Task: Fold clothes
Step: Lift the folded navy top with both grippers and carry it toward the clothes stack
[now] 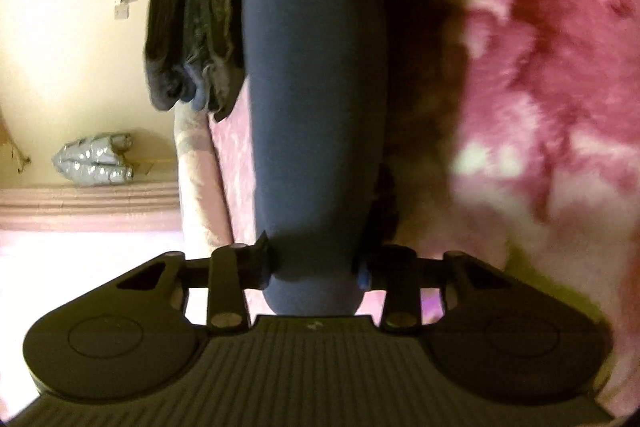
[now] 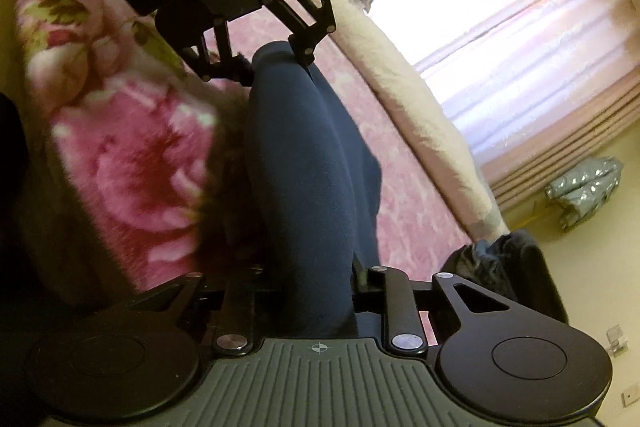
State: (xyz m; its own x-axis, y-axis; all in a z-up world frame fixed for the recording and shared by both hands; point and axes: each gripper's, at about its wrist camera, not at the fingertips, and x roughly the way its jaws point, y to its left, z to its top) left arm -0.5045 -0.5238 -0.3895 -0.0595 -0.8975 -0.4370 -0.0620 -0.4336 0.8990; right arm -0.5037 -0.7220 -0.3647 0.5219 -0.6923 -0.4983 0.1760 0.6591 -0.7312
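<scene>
Pink patterned bed cover (image 2: 404,187) under everything, a fluffy pink floral blanket (image 2: 132,155) bunched beside it, bright curtains (image 2: 500,39) behind. Your navy garment (image 2: 308,163) is rolled into a long tube stretched between both grippers above the bed. Your left gripper (image 1: 316,267) has its fingers pinching one end of the roll; your right gripper (image 2: 312,287) pinches the other end, though blur makes the pad contact there only probable. A stack of dark folded clothes (image 1: 196,39) sits farther along the bed.
</scene>
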